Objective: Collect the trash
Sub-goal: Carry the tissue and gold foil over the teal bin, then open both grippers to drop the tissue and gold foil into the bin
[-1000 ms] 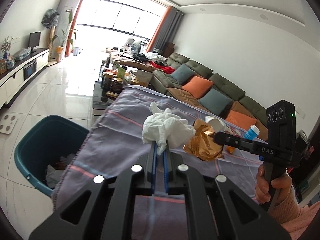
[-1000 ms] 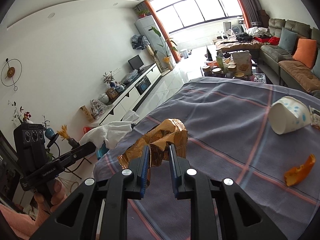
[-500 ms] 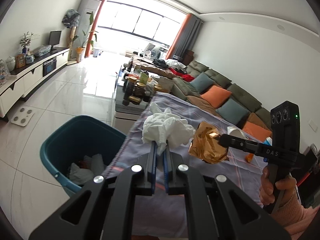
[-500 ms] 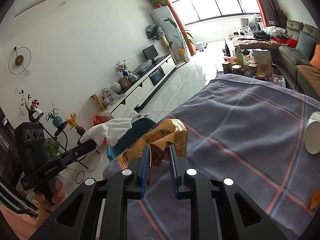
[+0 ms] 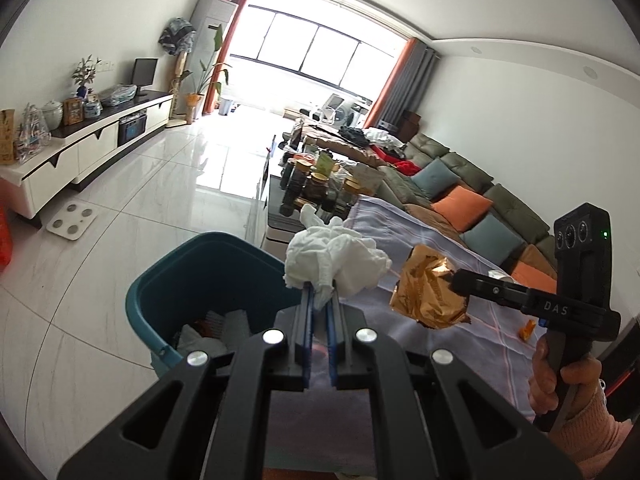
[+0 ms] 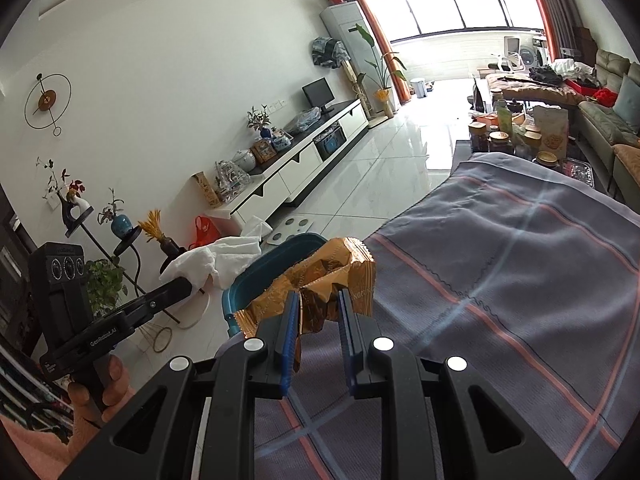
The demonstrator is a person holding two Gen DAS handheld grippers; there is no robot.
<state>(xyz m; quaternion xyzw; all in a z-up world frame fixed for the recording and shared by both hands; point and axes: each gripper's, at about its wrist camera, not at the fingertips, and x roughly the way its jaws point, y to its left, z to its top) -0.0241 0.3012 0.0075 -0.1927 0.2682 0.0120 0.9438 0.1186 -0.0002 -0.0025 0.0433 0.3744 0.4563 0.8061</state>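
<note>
My left gripper (image 5: 320, 300) is clamped tight on a crumpled white tissue (image 5: 334, 262); the wad bulges out past the fingertips. Taking the teal bin (image 5: 168, 292) as reference: in the left wrist view the tissue sits at the bin's table-side rim, about over the edge where bin meets table. Bin stands on the tiled floor against the end of the table and already has paper scraps inside.

My right gripper (image 6: 318, 302) is closed on a crumpled gold foil wrapper (image 6: 320, 276), blue pads (image 6: 290, 328) pressing it from both sides. Wrapper is on the table side of the bin, over the striped grey tablecloth (image 6: 520, 280), close to the bin's rim but not above its opening as far as I can tell.

A small orange scrap (image 5: 529, 328) lies on the cloth well away from the bin, beyond the right gripper. Both hands visible on the handles, pink sleeve (image 5: 584, 436) on the right one.
</note>
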